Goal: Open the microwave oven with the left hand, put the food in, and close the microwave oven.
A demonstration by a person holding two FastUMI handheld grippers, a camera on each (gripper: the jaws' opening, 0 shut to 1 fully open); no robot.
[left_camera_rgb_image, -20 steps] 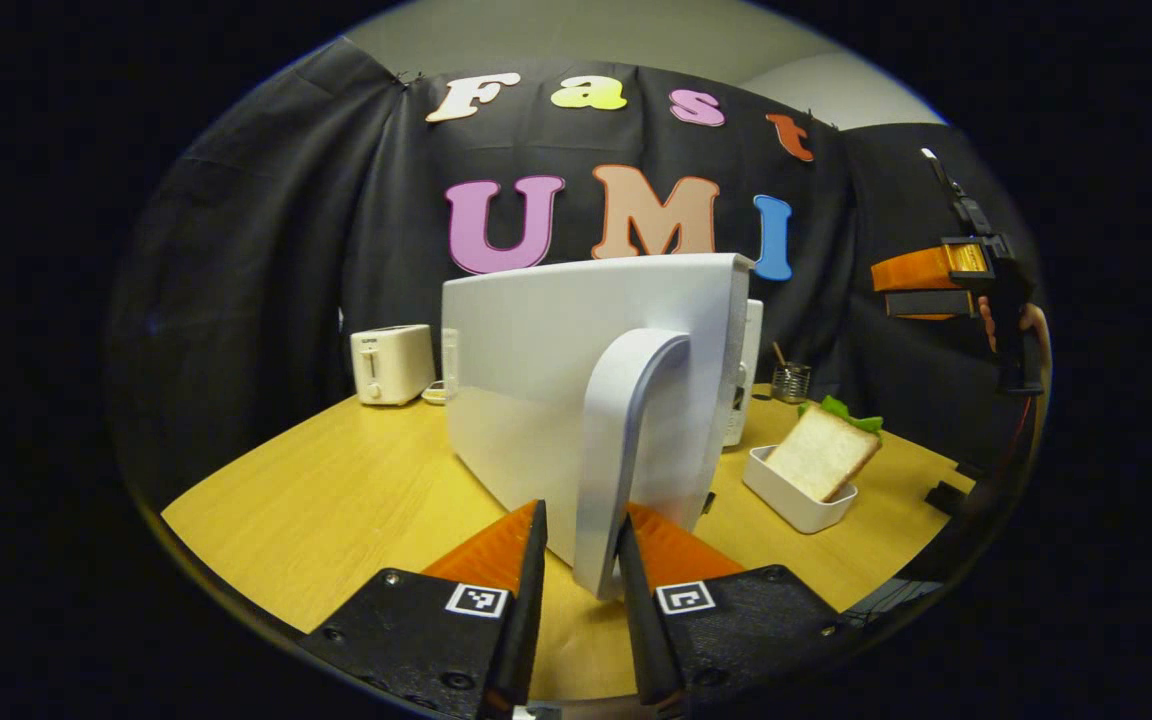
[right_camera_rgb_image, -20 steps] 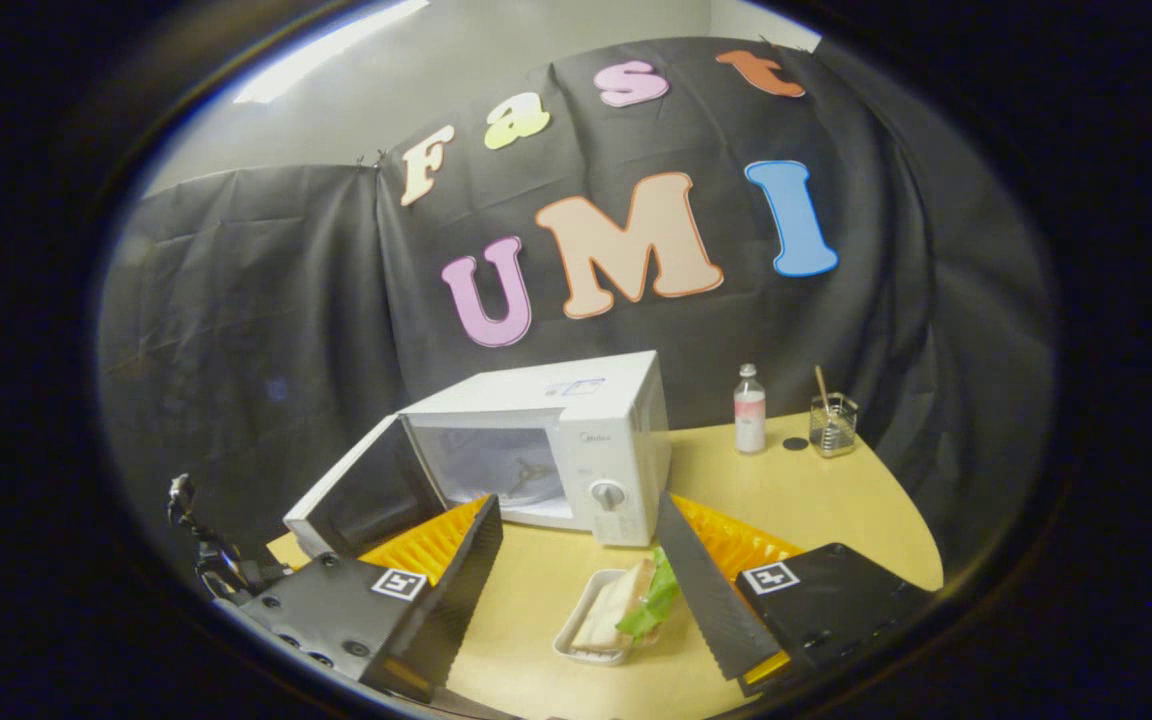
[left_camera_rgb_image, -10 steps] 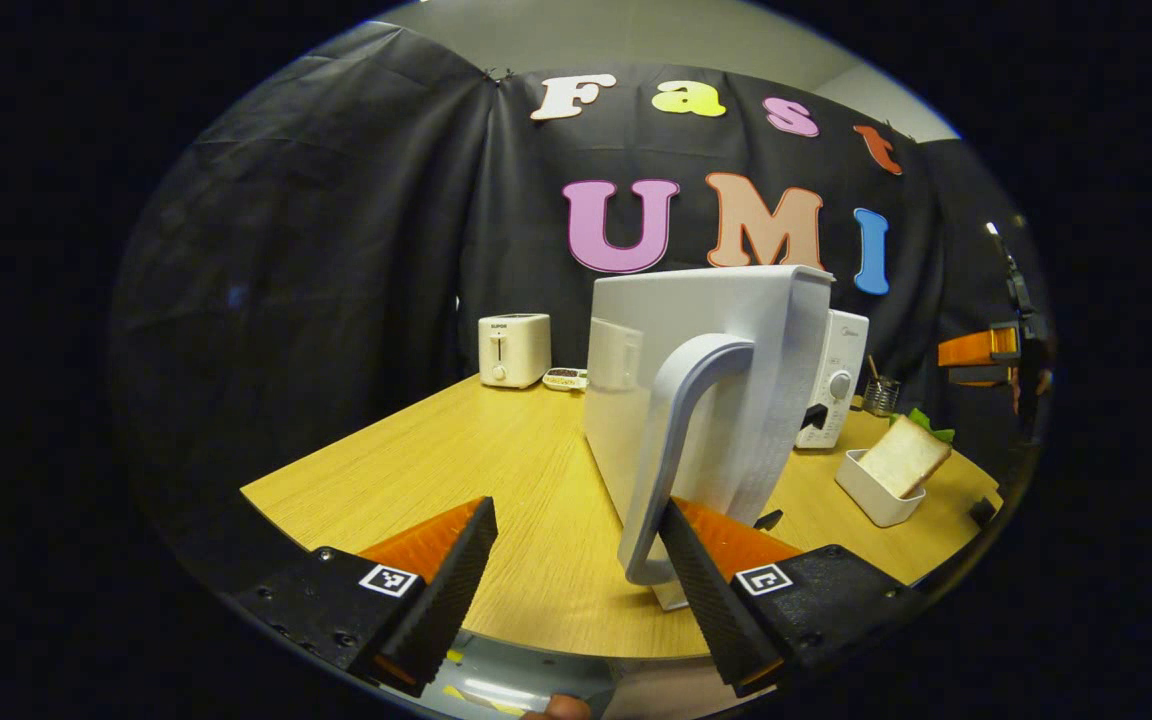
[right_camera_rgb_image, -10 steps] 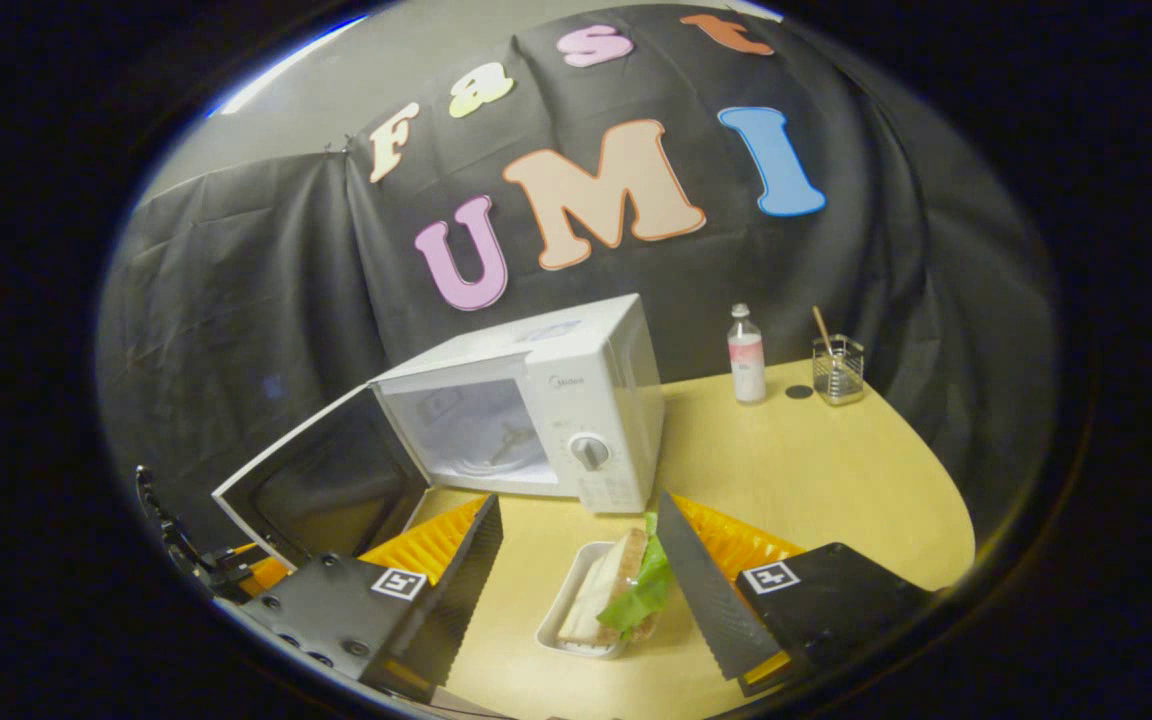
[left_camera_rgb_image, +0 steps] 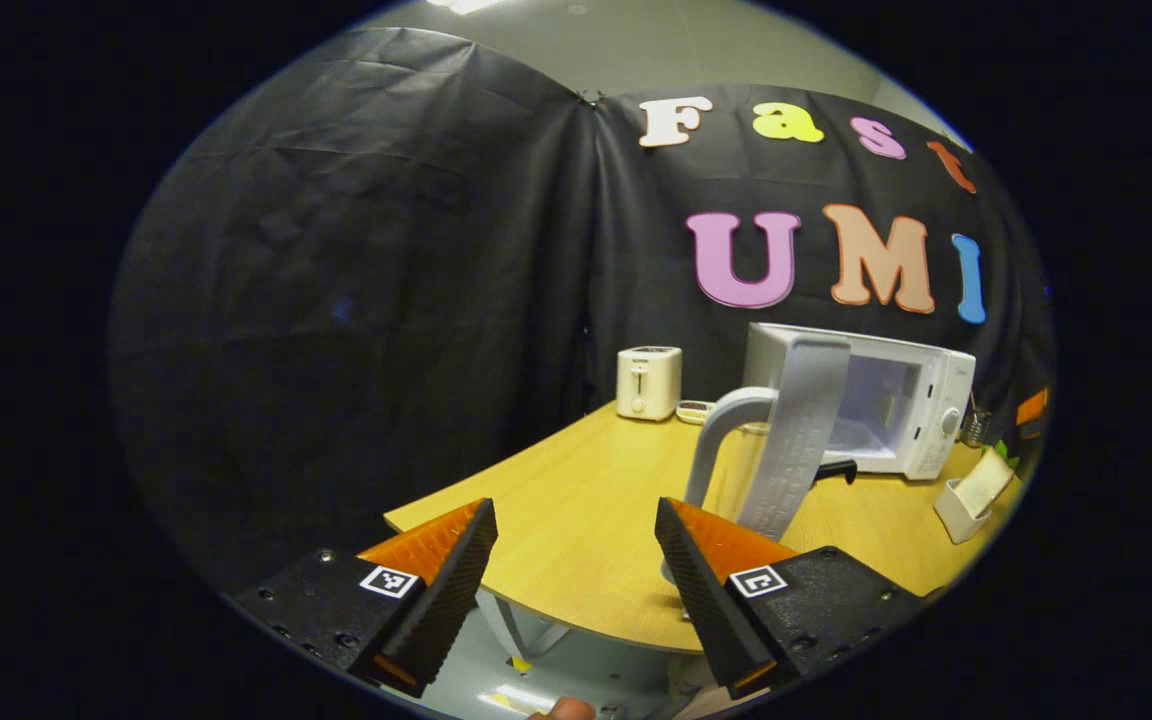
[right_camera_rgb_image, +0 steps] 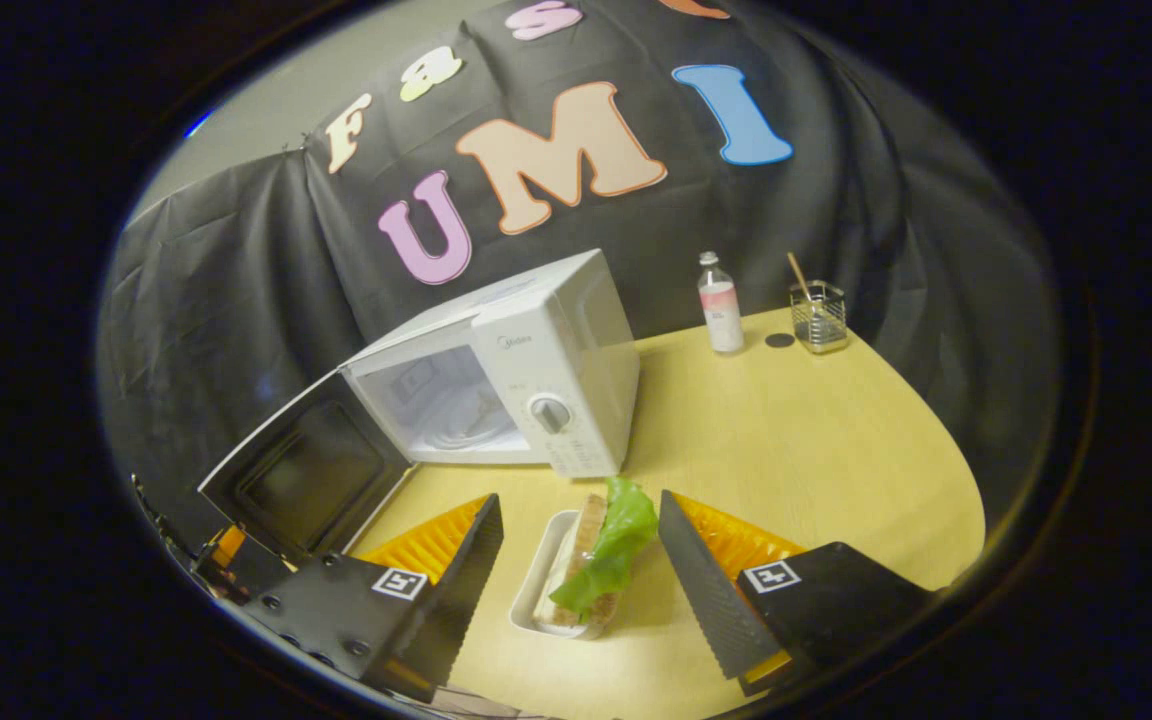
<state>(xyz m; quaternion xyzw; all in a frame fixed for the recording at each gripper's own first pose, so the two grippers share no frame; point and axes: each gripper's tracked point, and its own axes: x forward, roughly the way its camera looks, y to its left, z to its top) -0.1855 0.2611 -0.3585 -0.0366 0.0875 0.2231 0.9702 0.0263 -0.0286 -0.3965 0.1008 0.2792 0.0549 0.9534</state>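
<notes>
Left gripper view, left to right: the left gripper [left_camera_rgb_image: 576, 560], jaws spread and empty, sits at the bottom centre; the toaster [left_camera_rgb_image: 648, 382] stands mid-frame at the table's [left_camera_rgb_image: 576, 500] far edge; right of it the microwave door [left_camera_rgb_image: 796, 435] stands swung wide, clear of the fingers, with the microwave oven [left_camera_rgb_image: 896, 400] cavity exposed behind it.

Right gripper view, left to right: the open door [right_camera_rgb_image: 301, 480] at lower left; the oven [right_camera_rgb_image: 536, 370] at centre; the sandwich [right_camera_rgb_image: 601, 545] in its white tray [right_camera_rgb_image: 536, 590], at bottom centre between the parted fingers of the right gripper [right_camera_rgb_image: 581, 570], which holds nothing; a bottle [right_camera_rgb_image: 719, 303] and glass cup [right_camera_rgb_image: 818, 315] at upper right.

The step in hand appears to be grasping the food. Do it well by lowering squarely over the tray, closing on its walls rather than the lettuce, and keeping it level.
</notes>
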